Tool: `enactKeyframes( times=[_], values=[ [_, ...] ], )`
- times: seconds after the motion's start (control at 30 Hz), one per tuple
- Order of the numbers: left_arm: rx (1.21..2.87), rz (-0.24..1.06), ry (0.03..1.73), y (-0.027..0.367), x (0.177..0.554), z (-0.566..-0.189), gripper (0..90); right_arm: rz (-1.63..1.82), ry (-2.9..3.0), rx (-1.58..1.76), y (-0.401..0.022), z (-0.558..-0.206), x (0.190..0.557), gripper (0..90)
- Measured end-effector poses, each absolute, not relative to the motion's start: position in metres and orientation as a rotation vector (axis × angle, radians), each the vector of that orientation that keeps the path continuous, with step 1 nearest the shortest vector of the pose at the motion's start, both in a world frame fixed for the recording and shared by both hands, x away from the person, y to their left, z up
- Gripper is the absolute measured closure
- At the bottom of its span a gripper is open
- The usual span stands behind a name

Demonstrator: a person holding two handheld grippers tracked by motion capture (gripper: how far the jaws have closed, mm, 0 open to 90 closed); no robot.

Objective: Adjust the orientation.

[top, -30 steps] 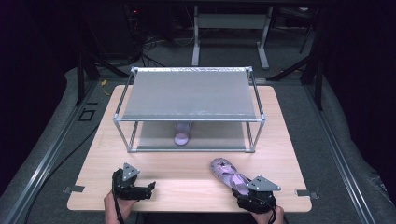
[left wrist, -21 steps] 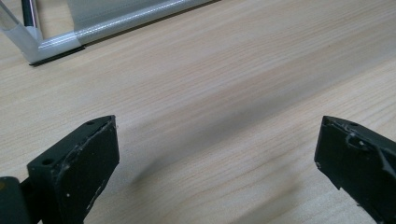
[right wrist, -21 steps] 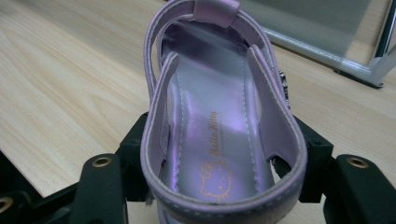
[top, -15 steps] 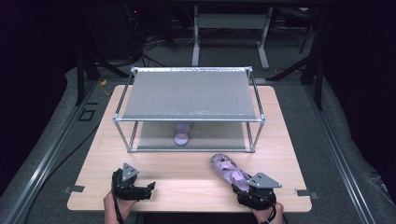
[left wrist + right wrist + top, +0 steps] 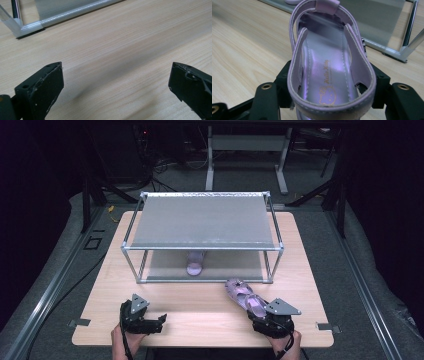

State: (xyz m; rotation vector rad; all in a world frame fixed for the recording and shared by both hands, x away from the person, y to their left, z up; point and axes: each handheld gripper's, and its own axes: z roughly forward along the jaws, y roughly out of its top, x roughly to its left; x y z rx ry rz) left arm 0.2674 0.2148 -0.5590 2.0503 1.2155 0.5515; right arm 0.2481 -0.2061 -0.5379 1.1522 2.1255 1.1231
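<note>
**Right claw kept its grip on the purple sandal; little changed at the table**

Right claw (image 5: 260, 312) gripped the heel end of a purple sandal (image 5: 243, 295), its two black jaws pressed against the sandal's sides in the right gripper view, where the sandal (image 5: 329, 65) ran away from the camera with its printed insole facing up. In the high view the sandal sat near the front right part of the wooden table (image 5: 200, 305), toe pointing toward the metal-framed shelf rack (image 5: 202, 222) and just short of the rack's front rail. Compared with the picture from a second earlier, the right claw and the sandal had barely shifted; the sandal lay at much the same angle and spot in front of the rack.

Left claw (image 5: 150, 322) stood wide open with nothing between its jaws, low over bare wood near the table's front left edge. In the left gripper view a corner foot of the rack (image 5: 22, 25) showed at the upper left, well apart from the jaws. It held the same place as in both earlier pictures.

A second purple sandal (image 5: 195, 265) sat on the rack's lower shelf, under the grey top shelf, where it had been a second before.
</note>
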Motion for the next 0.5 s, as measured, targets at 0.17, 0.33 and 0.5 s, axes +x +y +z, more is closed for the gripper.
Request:
enactKeyframes(
  times=[0.17, 0.33, 0.5],
  values=[
    [2.052, 0.553, 1.212, 0.214, 0.267, -0.558, 0.0, 1.125, 2.113, 1.152, -0.204, -0.533, 0.253, 37.9],
    [2.051, 0.554, 1.213, 0.216, 0.267, -0.558, 0.0, 1.130, 2.103, 1.145, -0.201, -0.528, 0.258, 37.9],
    [2.041, 0.559, 1.215, 0.217, 0.266, -0.556, 0.0, 1.137, 2.092, 1.140, -0.200, -0.523, 0.263, 38.0]
  ],
)
